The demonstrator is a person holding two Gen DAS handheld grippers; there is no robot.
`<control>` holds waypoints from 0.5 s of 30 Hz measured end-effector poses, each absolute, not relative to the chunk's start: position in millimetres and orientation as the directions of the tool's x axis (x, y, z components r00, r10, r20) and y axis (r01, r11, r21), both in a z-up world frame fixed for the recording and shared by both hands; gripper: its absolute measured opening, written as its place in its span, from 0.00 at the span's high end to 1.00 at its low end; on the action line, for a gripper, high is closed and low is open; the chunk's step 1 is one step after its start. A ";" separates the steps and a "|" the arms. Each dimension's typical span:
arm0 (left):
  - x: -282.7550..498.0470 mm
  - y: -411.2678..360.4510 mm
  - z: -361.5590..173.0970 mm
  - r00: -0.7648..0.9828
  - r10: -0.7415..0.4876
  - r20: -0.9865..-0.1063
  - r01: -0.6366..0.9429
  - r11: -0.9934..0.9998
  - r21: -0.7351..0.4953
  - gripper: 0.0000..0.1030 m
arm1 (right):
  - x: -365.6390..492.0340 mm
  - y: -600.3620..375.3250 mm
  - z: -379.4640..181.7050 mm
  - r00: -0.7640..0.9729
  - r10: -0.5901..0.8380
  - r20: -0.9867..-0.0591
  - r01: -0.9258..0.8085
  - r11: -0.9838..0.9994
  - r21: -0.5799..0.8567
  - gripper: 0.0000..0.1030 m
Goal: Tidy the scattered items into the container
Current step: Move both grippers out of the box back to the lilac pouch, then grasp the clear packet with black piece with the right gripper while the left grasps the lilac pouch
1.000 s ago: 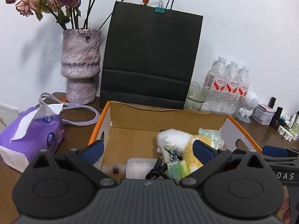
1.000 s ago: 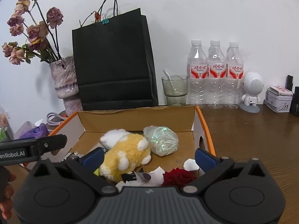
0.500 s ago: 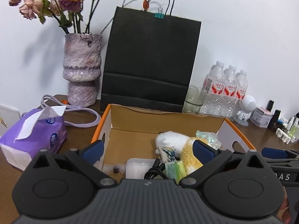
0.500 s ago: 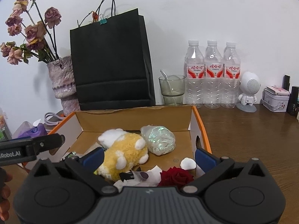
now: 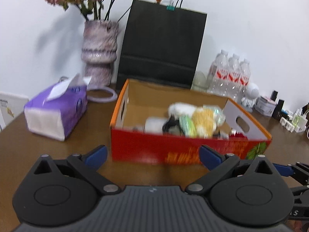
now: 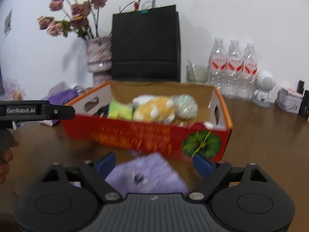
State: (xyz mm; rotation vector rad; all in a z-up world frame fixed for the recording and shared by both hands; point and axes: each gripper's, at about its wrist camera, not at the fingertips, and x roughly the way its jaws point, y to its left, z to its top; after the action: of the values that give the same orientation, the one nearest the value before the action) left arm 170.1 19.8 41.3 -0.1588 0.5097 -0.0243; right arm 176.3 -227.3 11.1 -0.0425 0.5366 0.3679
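Note:
The red and orange cardboard box (image 5: 185, 150) (image 6: 135, 133) stands on the brown table and holds a yellow and white plush toy (image 5: 202, 123) (image 6: 154, 112), a shiny clear wad (image 6: 186, 106), a green packet (image 6: 119, 110) and other small things. My left gripper (image 5: 152, 156) is open and empty, in front of the box. My right gripper (image 6: 153, 162) is open, just above a purple cloth (image 6: 146, 176) that lies on the table before the box. Both views are blurred.
A purple tissue pack (image 5: 56, 108) lies left of the box. Behind stand a vase of dried roses (image 5: 99, 52), a black paper bag (image 5: 160, 48), a glass (image 6: 197, 73), three water bottles (image 6: 233, 67), a white robot figure (image 6: 263, 87) and small containers (image 5: 278, 108).
Both grippers have pulled back from over the box towards the near table edge. The box's red front now shows, and the purple cloth has come into the right wrist view.

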 end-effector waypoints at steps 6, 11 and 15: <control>160.6 25.9 29.3 0.864 -0.084 -0.496 -0.013 0.982 -0.190 0.00 | 170.4 -213.5 -1.7 0.766 0.363 -0.531 -0.406 0.913 0.037 0.45; 162.7 27.0 25.1 0.856 -0.088 -0.510 -0.016 0.981 -0.196 0.00 | 173.7 -204.0 -6.6 0.750 0.363 -0.553 -0.423 0.906 0.020 0.51; 163.5 25.0 22.3 0.849 -0.088 -0.522 -0.016 0.982 -0.191 0.00 | 182.7 -202.0 -10.2 0.730 0.364 -0.578 -0.430 0.903 0.025 0.59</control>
State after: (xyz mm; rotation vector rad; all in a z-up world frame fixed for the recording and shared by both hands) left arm 163.5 25.0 22.3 -0.1913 0.5569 -0.0383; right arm 182.7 -202.0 -10.2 -0.1135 0.6120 0.4377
